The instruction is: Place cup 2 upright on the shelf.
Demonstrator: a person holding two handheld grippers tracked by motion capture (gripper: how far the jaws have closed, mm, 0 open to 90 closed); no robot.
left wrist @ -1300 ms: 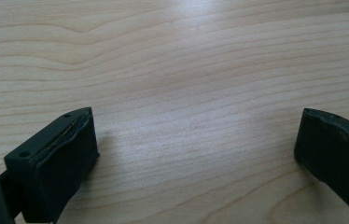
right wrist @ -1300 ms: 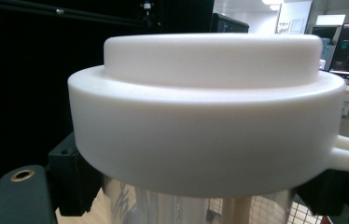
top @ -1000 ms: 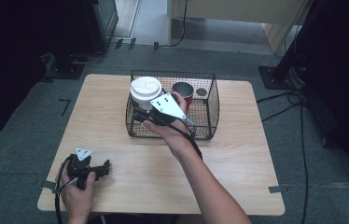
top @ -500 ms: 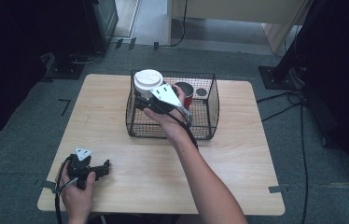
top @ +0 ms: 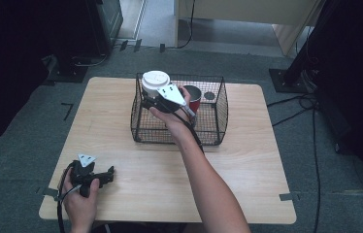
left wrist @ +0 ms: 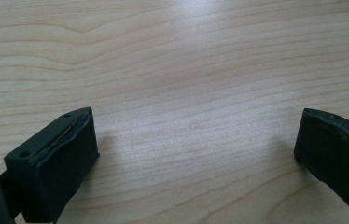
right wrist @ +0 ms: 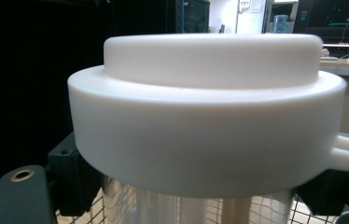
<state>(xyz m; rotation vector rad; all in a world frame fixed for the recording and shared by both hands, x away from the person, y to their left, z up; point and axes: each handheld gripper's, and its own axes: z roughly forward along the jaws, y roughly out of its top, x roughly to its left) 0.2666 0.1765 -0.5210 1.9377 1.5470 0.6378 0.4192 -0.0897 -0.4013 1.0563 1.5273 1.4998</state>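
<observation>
Wood grain fills the space between the left gripper [left wrist: 196,154] jaws in the left gripper view — they stand wide apart with nothing between them, just above the bare table [left wrist: 177,70]. Seen from the high view, that left gripper [top: 91,175] sits near the table's near-left corner, held in the person's left hand [top: 80,204], its grey three-cornered plate on top and its cable looping off the table edge. Farther in, the person's right forearm reaches across the middle of the table [top: 257,160] to the right gripper [top: 151,101], which is at the near-left part of the black wire basket [top: 221,114]. Its jaws are closed on the sides of a clear jar [top: 154,87] with a white lid [top: 156,79], gripping just under the lid; the jar stands upright, and its lid rises above the basket's rim. The right gripper view shows the white lid [right wrist: 210,107] up close, a small tab jutting from its edge, with the clear jar [right wrist: 196,207] wall below it and basket mesh behind — the black jaws press in from both sides. Beyond the jar, inside the basket toward its far side, sits a red cup [top: 192,97], and a small dark round object [top: 209,96] lies near the far-right corner.
</observation>
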